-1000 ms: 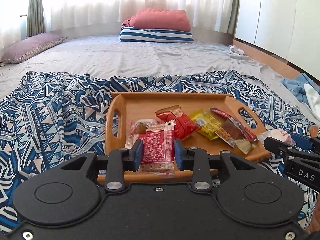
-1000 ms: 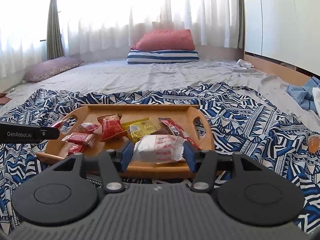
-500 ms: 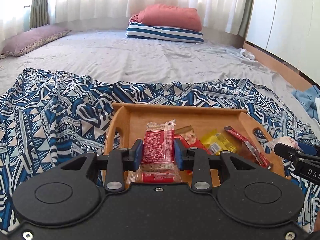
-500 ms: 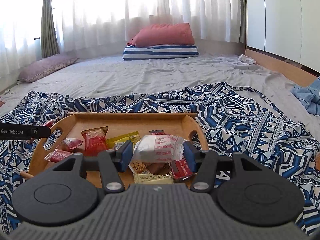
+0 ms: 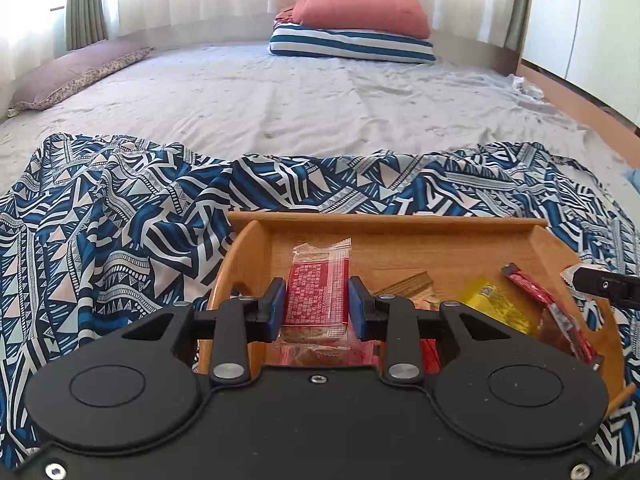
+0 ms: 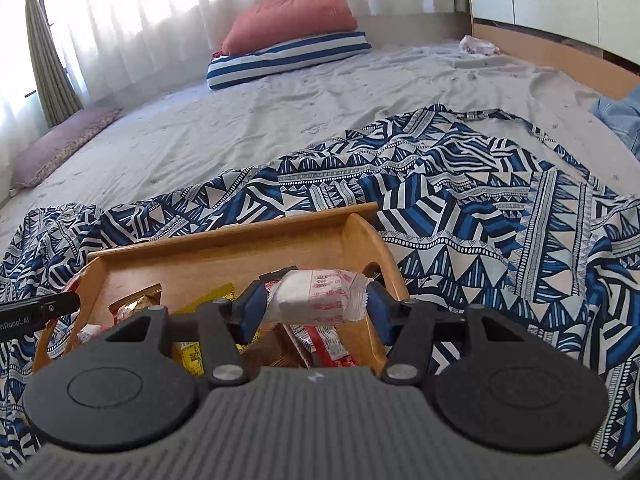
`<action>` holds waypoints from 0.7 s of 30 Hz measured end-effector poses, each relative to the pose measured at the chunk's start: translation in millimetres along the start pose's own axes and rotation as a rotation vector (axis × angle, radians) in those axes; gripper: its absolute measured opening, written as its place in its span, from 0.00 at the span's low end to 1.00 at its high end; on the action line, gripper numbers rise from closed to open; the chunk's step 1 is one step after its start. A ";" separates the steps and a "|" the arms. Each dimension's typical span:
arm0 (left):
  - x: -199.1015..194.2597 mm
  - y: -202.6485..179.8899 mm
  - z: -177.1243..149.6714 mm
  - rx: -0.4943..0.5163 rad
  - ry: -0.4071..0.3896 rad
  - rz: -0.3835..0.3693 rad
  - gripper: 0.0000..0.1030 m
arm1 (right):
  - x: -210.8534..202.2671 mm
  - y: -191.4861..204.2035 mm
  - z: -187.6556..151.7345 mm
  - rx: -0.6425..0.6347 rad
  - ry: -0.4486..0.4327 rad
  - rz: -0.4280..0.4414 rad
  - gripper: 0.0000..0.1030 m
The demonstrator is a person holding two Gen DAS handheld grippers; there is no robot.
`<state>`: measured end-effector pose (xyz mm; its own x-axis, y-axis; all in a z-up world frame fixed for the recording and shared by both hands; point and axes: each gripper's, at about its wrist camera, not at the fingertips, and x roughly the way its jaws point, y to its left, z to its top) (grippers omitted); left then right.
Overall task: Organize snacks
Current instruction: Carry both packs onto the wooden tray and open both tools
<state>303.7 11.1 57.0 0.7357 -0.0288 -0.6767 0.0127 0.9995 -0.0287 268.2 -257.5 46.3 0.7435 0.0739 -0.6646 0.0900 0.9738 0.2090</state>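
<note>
A wooden tray with handle cut-outs lies on a blue patterned cloth; it also shows in the right wrist view. My left gripper is shut on a red snack packet, held over the tray's left part. My right gripper is shut on a white snack packet with red print, held over the tray's right end. In the tray lie a yellow packet, a long red packet and other red packets. Each gripper's tip shows at the other view's edge.
The cloth is spread on a grey bed sheet. A red pillow on a striped pillow lies at the far end, a purple pillow at far left. Blue clothing lies far right.
Both grippers have moved forward and lower over the tray, each still holding its packet. The tray now fills the near part of both views; the right view has tilted.
</note>
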 end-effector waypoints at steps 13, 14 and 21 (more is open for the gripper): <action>36.0 4.3 -8.7 -0.021 0.040 0.023 0.30 | 50.5 7.1 3.0 -0.047 0.037 -0.064 0.57; 37.5 4.5 -10.0 -0.020 0.045 0.021 0.30 | 52.9 7.2 2.6 -0.049 0.034 -0.067 0.57; 43.3 3.2 -13.7 -0.013 0.051 0.033 0.30 | 62.1 7.4 1.9 -0.047 0.030 -0.065 0.59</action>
<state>326.2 12.9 17.5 0.6998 0.0032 -0.7143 -0.0199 0.9997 -0.0151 316.3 -246.2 8.0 0.7167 0.0157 -0.6972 0.1061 0.9857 0.1312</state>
